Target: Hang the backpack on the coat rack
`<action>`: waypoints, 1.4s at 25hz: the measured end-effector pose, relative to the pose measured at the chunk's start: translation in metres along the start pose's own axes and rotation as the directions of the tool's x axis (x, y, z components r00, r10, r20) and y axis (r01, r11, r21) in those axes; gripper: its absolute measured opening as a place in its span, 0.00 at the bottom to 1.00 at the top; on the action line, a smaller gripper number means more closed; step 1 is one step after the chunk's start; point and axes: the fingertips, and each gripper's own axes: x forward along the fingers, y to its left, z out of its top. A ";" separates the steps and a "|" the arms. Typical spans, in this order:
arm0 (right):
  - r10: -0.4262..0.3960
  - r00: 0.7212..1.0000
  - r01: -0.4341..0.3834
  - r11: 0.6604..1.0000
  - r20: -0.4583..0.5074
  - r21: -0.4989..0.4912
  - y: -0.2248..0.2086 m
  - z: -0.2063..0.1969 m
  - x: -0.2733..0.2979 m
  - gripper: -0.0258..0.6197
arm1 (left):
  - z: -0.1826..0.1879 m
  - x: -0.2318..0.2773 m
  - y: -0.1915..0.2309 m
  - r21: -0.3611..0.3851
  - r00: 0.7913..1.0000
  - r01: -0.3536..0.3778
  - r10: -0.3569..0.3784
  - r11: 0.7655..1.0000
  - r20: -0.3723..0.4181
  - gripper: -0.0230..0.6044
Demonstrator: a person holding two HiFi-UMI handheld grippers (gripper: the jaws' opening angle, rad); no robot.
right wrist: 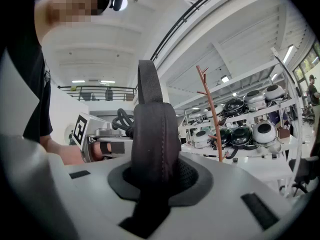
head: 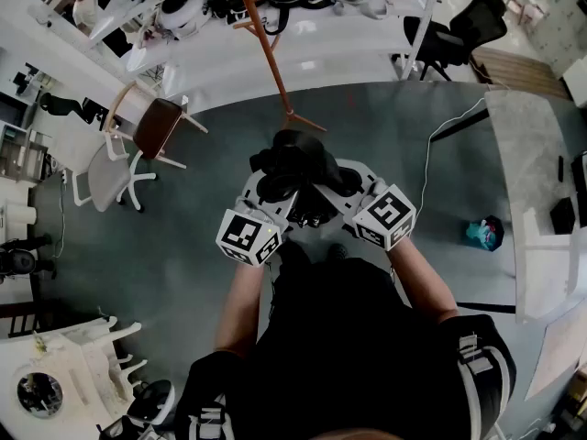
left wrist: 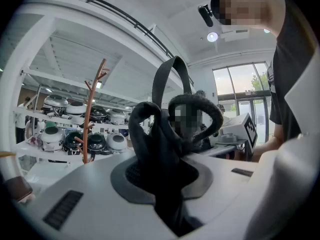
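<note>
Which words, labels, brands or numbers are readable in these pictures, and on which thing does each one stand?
No text is readable in any view.
Cubes on the left gripper and right gripper: only black-and-white square patterns, no letters.
On the backpack: no label visible.
On the shelves behind the coat rack: anything printed there is too small to tell.
</note>
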 end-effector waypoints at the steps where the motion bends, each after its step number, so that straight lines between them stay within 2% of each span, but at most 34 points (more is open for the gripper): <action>1: -0.002 1.000 0.002 1.000 0.001 -0.001 0.000 0.001 0.000 0.21 | 0.001 0.001 0.000 0.003 1.000 0.000 0.000 1.000 0.000 0.17; 23: -0.031 0.999 0.031 0.999 -0.007 0.021 0.008 -0.010 -0.027 0.21 | -0.007 -0.001 -0.029 -0.002 1.000 0.018 -0.018 1.000 -0.015 0.17; 35: -0.076 0.997 0.076 0.997 -0.006 0.018 0.005 -0.006 -0.007 0.21 | -0.004 -0.001 -0.008 0.001 0.998 0.058 -0.058 0.998 -0.012 0.17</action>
